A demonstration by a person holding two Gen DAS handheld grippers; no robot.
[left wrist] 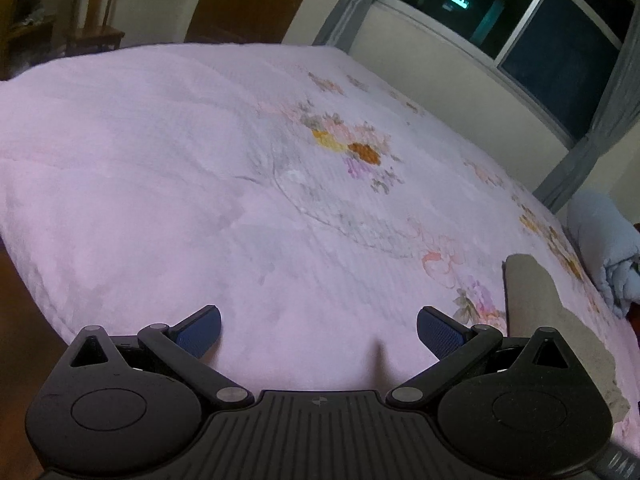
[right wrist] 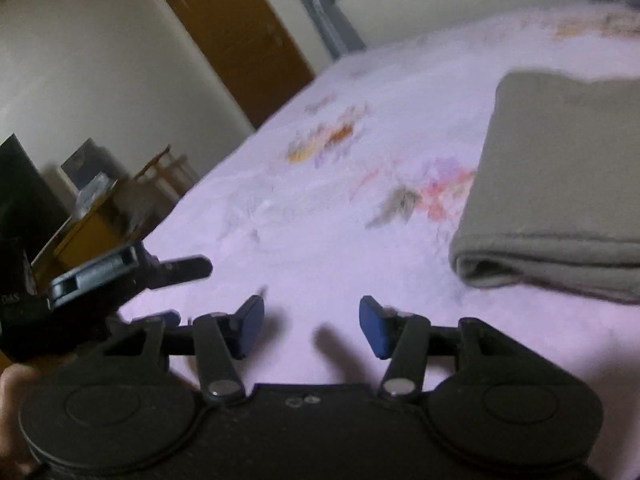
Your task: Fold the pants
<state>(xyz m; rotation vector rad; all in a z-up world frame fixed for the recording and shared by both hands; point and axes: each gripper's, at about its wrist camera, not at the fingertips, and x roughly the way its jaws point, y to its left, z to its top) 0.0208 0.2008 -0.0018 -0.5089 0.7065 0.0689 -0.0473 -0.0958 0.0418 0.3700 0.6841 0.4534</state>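
Observation:
The grey-beige pants (right wrist: 560,184) lie folded into a thick flat stack on the pink floral bedspread (right wrist: 320,220), to the right of my right gripper (right wrist: 312,324). In the left wrist view the pants (left wrist: 536,304) show at the lower right, partly behind the gripper body. My left gripper (left wrist: 320,330) is open and empty above the bedspread (left wrist: 200,180), left of the pants. My right gripper is open and empty, with the fold edge of the pants ahead to its right. The left gripper's body (right wrist: 100,276) also shows at the left in the right wrist view.
A rolled light-blue blanket (left wrist: 604,248) lies at the bed's far right edge. A wooden chair (left wrist: 96,12) and a brown door (left wrist: 248,0) stand beyond the bed. A window with grey curtains (left wrist: 592,136) lines the right wall. Wooden furniture (right wrist: 92,220) stands left of the bed.

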